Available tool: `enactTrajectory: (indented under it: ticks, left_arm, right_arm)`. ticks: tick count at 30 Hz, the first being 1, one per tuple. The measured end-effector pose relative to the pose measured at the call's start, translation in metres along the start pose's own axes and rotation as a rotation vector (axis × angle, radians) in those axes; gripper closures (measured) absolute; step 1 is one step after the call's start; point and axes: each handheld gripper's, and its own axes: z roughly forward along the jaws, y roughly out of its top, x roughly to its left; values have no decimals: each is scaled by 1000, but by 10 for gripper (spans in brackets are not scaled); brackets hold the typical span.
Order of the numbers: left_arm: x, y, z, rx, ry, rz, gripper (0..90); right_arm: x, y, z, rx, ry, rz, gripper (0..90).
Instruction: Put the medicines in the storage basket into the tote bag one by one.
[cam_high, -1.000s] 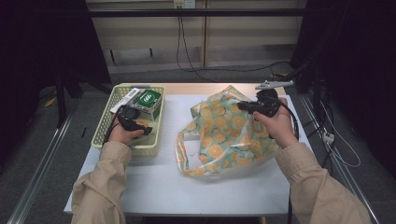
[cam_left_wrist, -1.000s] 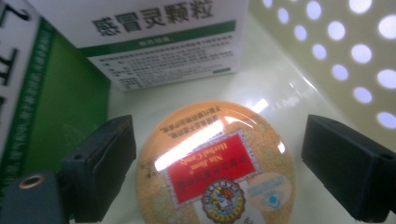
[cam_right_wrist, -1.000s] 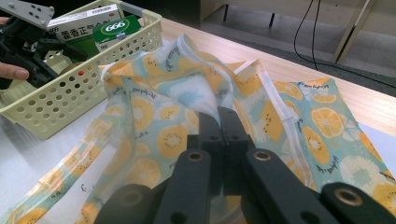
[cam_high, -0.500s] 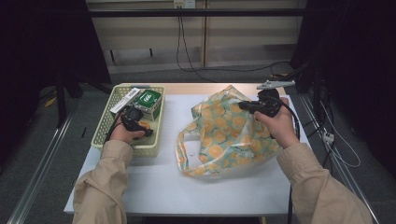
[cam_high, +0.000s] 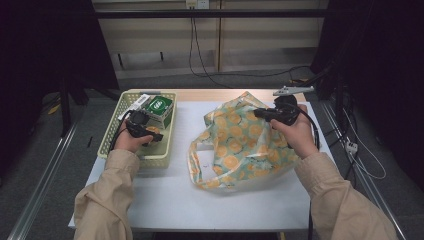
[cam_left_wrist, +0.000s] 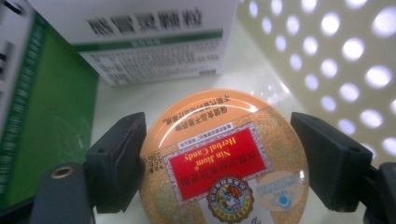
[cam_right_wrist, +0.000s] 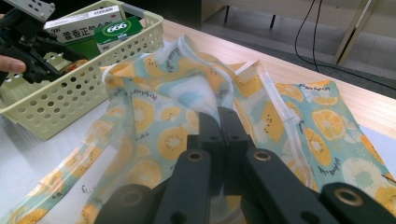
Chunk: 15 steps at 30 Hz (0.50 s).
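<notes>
Left hand-held gripper (cam_left_wrist: 219, 163) closing, pads not yet pressing round candy tin (cam_left_wrist: 224, 163) in basket (cam_high: 112, 145): centre, squeeze evenly; right hand-held gripper (cam_right_wrist: 219, 126) clenched on fruit-print bag (cam_right_wrist: 163, 112)

The high view is dim and a little soft; the room around the white table (cam_high: 165, 200) is almost black, and light falls from above. In the left gripper view, strong glare sits on the round tin (cam_left_wrist: 224, 158), the holes of the basket wall (cam_left_wrist: 336, 60) glow blurred, and the box print is unsharp. The right gripper view is brighter, with soft edges.
</notes>
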Motion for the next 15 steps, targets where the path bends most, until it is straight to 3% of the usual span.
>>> enactTrajectory:
  ticks: [3,5,13,15]
  left_arm:
    - [0,3,-5,-52,5,-4,211]
    - [-2,8,-8,-57,-8,-14,211]
    - [-10,25,-21,-41,-34,16,211]
    - [-13,26,-24,-59,-45,-15,211]
  right_arm:
    - [-1,0,1,0,-2,3,900]
    - [-2,-1,1,0,1,7,900]
    - [-2,0,3,-1,7,13,900]
    - [-1,-1,3,-2,6,12,900]
